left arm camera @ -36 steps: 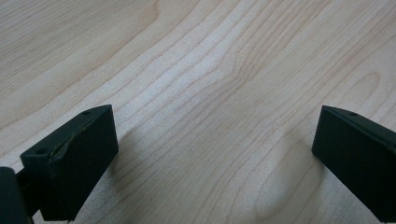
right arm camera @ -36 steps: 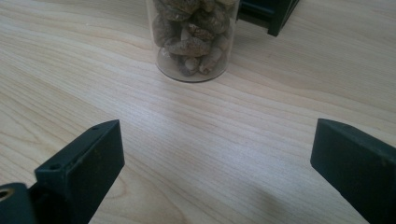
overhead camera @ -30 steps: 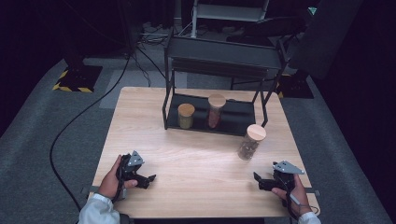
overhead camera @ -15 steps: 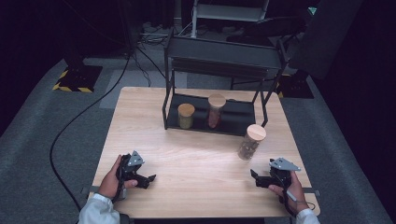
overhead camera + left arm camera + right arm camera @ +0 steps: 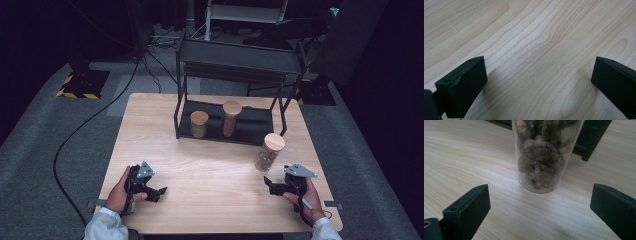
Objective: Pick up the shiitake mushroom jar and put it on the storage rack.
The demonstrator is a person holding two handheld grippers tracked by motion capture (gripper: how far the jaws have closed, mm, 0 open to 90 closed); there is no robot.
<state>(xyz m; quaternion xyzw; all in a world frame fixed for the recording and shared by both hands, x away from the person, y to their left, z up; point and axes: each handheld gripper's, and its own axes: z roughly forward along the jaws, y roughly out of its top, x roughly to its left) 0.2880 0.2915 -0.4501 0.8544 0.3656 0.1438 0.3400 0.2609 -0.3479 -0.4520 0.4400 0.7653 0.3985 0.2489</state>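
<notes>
A clear jar (image 5: 268,155) with a wooden lid, packed with brown dried pieces, stands on the wooden table (image 5: 210,170) right of centre. My right gripper (image 5: 270,186) lies just in front of it, open and pointing at it. In the right gripper view the jar (image 5: 539,157) stands upright just beyond the open right gripper (image 5: 539,195), and neither jaw touches it. My left gripper (image 5: 159,191) rests near the front left of the table. In the left gripper view the left gripper (image 5: 539,60) is open over bare wood.
A black two-level rack (image 5: 235,60) stands at the back of the table. On its lower tray are a short jar with greenish contents (image 5: 199,125) and a taller jar with reddish contents (image 5: 231,120). Bare wood lies between my two grippers.
My right gripper has crept a little to the left, toward the jar on the table. The left gripper and all jars have stayed put.
</notes>
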